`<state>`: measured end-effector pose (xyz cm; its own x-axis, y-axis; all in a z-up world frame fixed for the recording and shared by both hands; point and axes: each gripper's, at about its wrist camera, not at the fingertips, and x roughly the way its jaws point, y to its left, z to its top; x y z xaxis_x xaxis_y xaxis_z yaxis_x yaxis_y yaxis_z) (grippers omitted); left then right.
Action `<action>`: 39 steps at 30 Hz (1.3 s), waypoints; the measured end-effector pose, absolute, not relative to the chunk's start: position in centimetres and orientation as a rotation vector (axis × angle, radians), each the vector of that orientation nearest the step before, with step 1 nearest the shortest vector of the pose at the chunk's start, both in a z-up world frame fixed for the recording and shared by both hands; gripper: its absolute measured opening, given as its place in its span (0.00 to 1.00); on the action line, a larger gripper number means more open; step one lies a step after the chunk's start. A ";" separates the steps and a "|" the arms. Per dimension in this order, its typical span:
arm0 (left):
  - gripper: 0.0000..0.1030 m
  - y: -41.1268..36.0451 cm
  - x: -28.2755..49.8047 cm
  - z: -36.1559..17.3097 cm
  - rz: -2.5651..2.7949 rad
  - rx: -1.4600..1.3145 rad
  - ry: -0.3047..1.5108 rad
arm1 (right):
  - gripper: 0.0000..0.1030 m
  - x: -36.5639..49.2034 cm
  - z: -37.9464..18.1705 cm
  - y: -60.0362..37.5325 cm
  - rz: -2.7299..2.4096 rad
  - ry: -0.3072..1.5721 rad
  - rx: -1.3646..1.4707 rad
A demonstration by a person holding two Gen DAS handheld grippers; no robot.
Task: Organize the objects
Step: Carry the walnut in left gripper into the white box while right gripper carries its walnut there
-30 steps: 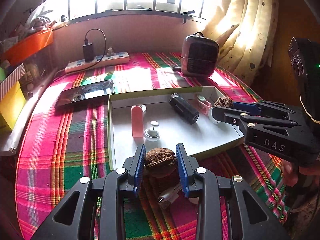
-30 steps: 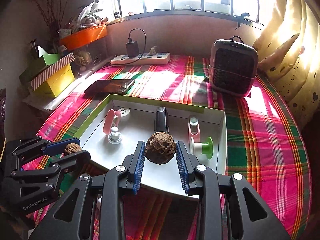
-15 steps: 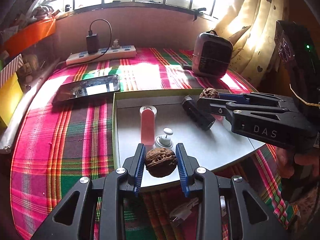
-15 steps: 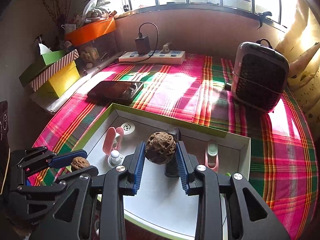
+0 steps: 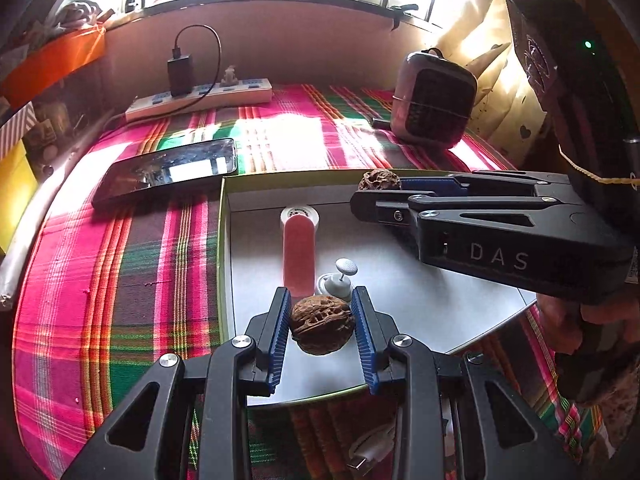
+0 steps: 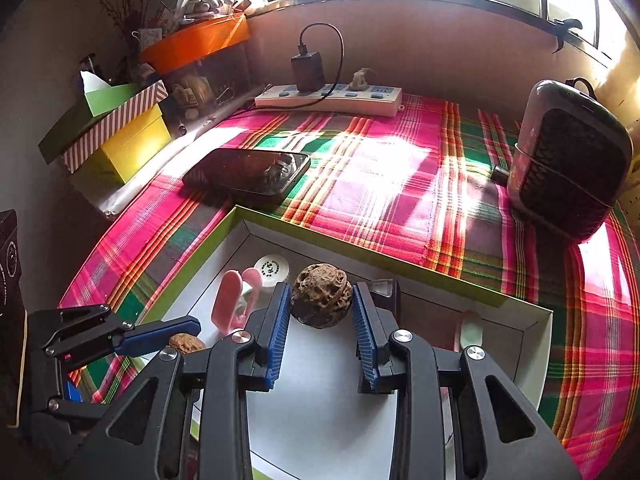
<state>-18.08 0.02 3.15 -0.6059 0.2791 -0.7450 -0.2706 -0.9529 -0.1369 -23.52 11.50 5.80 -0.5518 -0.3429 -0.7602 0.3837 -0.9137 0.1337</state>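
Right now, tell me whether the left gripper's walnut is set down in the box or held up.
Held up: the left gripper is shut on the walnut, both pads pressing its sides above the box floor.

The shallow green-rimmed cardboard tray (image 6: 362, 254) sits on the plaid tablecloth (image 6: 400, 184), black smartphone (image 6: 248, 172) behind it, white power strip (image 6: 332, 100) farther back.

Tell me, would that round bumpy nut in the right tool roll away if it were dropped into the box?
Probably. The round nut is nearly a ball, and the box floor looks flat and smooth. Its pitted shell likely helps the ribbed pads hold it. It looks hard and stiff, not squashed by the grip.
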 end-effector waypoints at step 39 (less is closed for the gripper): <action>0.29 0.7 -18.9 2.4 2.571 -1.218 0.064 | 0.32 -25.2 3.2 9.3 -2.376 0.200 1.311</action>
<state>-18.94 0.73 2.44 -0.5980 0.2449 -0.7631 -0.2825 -0.9555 -0.0852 -25.25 9.28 3.21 -0.4686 -0.2889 -0.8348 0.4245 -0.9024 0.0741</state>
